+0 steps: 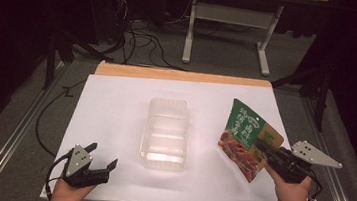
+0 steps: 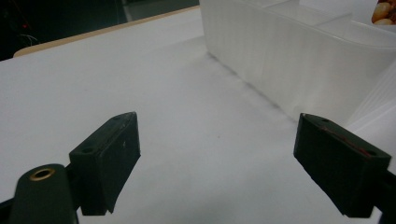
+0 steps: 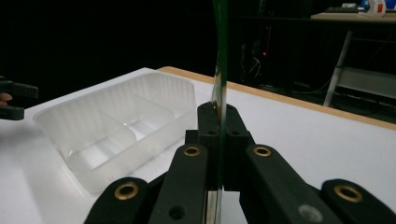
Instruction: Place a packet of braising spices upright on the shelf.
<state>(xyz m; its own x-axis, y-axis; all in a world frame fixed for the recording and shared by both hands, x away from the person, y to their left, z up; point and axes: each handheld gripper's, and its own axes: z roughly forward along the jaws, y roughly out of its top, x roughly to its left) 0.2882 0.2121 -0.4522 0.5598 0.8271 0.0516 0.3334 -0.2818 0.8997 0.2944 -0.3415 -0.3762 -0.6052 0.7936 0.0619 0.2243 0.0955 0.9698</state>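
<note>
Snack pouch point(image 1: 247, 138) is pinched by its edge in the right gripper point(image 1: 263, 149), held up clear of the table point(image 1: 116, 104), just right of the clear tray point(image 1: 165, 134) | left gripper point(image 1: 102, 157) is held with jaws spread wide and empty, near the tray's front-left corner

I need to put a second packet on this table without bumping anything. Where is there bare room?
The widest free patch is the white table top left of the clear tray, beyond the open left gripper. A bare strip also runs between the tray and the table's far wooden edge. The right side is crowded: the right gripper holds the green snack packet upright there.
</note>
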